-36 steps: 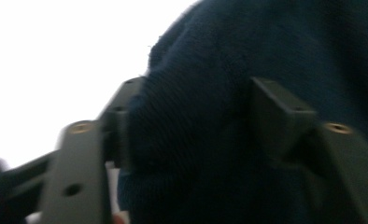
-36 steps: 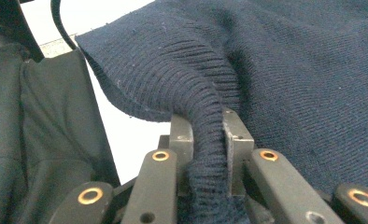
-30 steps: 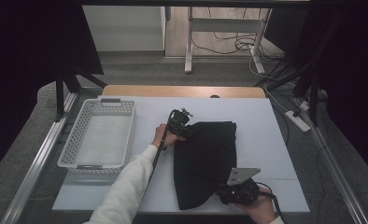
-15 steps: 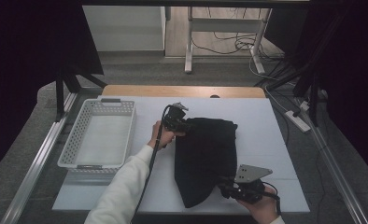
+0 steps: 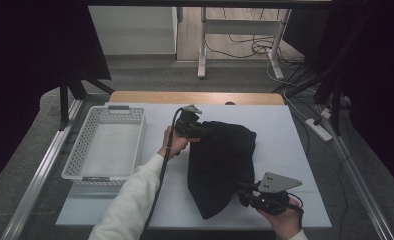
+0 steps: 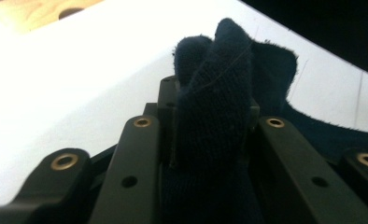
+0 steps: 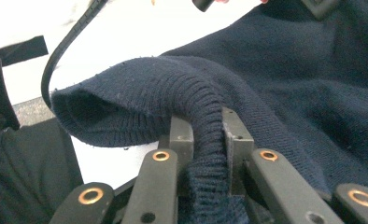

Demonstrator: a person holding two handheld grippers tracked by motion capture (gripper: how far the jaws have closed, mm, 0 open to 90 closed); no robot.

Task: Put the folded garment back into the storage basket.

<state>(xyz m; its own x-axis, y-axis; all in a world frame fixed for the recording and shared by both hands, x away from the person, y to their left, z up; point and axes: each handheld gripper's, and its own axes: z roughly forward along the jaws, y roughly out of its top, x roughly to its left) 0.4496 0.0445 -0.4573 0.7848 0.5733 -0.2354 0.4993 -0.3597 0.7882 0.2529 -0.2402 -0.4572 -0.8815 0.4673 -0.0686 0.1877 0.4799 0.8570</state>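
High view: a fixed camera above the near edge of the white table (image 5: 285,145), facing forward and down, far enough to take in the whole tabletop, the white basket (image 5: 105,150) and the floor beyond. Left gripper view: a camera riding on the left gripper (image 6: 210,140), looking along its black jaws from very close, with the dark knit sweater (image 6: 219,84) in the foreground and the tabletop beyond. Right gripper view: a camera on the right gripper (image 7: 209,140), equally near, aimed over the sweater towards the other hand's cable (image 7: 65,42). All three views share the sweater and the white tabletop.
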